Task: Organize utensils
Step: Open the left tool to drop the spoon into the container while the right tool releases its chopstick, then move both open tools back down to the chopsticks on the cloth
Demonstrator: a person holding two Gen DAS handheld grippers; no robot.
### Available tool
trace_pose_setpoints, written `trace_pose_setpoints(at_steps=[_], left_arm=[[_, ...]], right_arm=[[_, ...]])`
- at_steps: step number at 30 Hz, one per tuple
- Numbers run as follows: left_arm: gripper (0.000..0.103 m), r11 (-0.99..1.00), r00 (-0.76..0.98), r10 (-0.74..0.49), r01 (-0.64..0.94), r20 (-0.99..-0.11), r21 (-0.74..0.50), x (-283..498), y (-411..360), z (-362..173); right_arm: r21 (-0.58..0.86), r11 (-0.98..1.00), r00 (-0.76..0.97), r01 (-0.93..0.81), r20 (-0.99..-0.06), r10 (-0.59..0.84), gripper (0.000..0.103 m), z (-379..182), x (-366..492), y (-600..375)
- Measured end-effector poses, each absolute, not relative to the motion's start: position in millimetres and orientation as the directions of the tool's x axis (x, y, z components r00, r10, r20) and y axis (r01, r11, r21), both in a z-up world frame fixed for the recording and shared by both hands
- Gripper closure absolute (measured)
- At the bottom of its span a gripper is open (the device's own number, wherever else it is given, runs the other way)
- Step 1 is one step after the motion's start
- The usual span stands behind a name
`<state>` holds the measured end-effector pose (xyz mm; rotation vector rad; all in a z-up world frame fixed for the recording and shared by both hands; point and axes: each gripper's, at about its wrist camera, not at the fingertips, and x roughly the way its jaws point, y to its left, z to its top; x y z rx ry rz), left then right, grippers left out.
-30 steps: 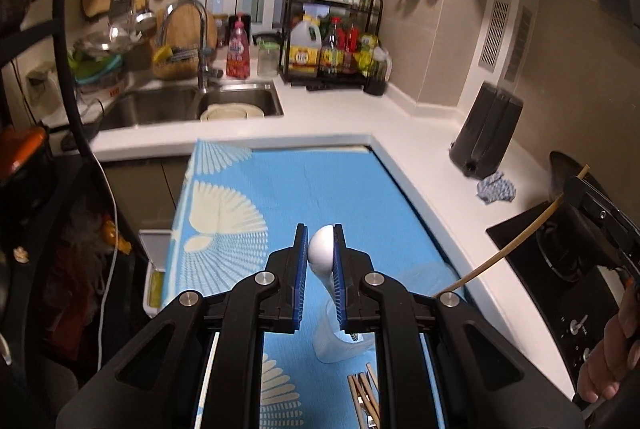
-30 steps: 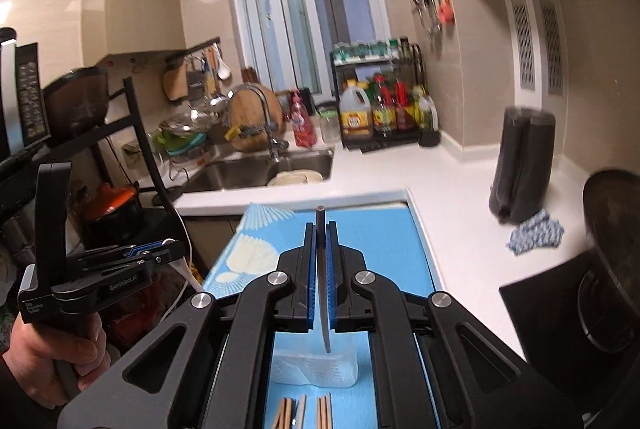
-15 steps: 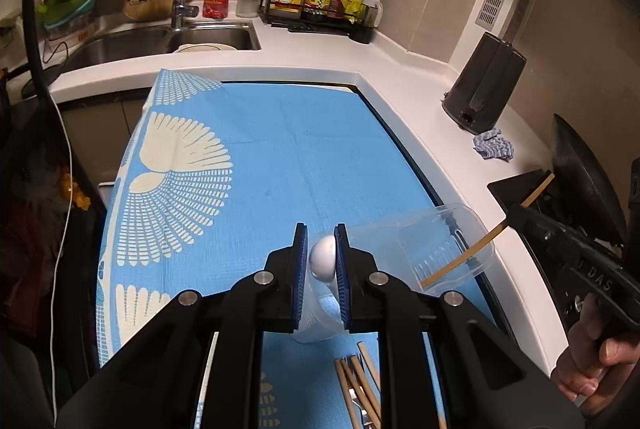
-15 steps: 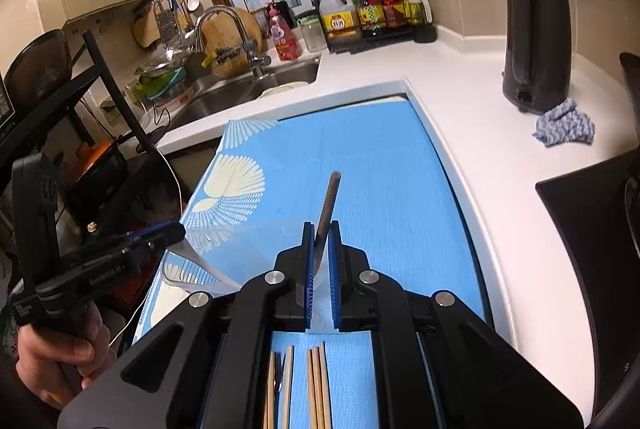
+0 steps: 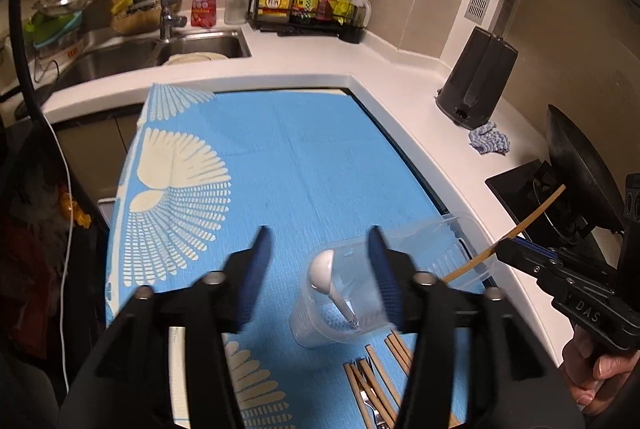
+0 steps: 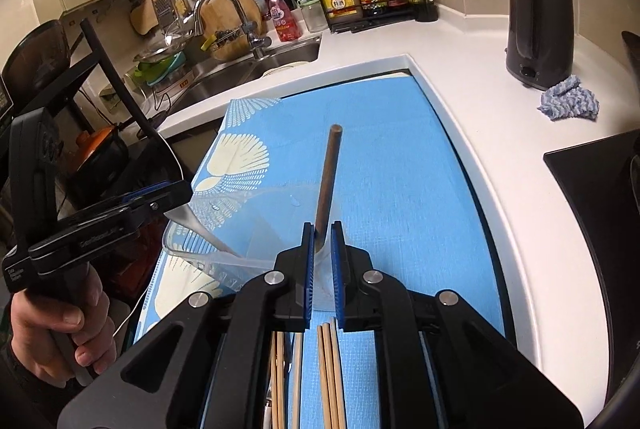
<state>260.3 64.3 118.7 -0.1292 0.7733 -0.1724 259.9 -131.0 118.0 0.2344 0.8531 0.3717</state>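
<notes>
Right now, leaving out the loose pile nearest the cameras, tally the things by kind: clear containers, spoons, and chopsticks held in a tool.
Clear containers: 2, a round cup and a rectangular tub
White spoon: 1, standing in the round cup
Held chopstick: 1, in the right tool
Total: 4

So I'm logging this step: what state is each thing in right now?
Left tongs: open, holding nothing.
Right tongs: shut on chopstick.
Spoon: released, standing in cup.
Cup: upright on the mat.
Clear bin: on the mat, beside the cup.
Loose chopsticks: lying on the mat.
</notes>
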Motion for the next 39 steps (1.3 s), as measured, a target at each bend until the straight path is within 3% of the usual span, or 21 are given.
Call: trace_pose_setpoints(at_steps=[2,14,20,28,34,39], left_arm=[[0.042,0.981,0.722,-0.189,0.109,-0.666,-0.160,253,63,127],[0.037,0.995,0.867,-0.072,0.031,-0.493,-0.090,147,54,173],[0.037,0.997,0.879,-0.058,0.027,-0.474,-0.070,89,45,142],[0.037,0.997,0.895,-0.065,0.042,-0.441,-0.061,34,23,87],[0.038,0.996,0.886,-0.071,0.039,-0.458,-0.079,12,15,51],[0.044,0.993,0.859,-0.054,-0.006,-0.509,-0.117,-1,14,21]], right_arm=[[0.332,0.916,0.616,-0.224,-0.681,0.397,0.080,124,256,-133],[0.213,0.945,0.755,-0.248,-0.569,0.327,0.066,174,175,-156],[0.193,0.955,0.824,-0.226,-0.484,0.293,0.064,161,108,-170],[0.219,0.957,0.852,-0.190,-0.447,0.271,0.064,114,39,-172],[0.148,0.964,0.858,-0.220,-0.440,0.263,0.064,87,14,-154],[0.137,0.964,0.827,-0.227,-0.495,0.265,0.065,63,6,-150]])
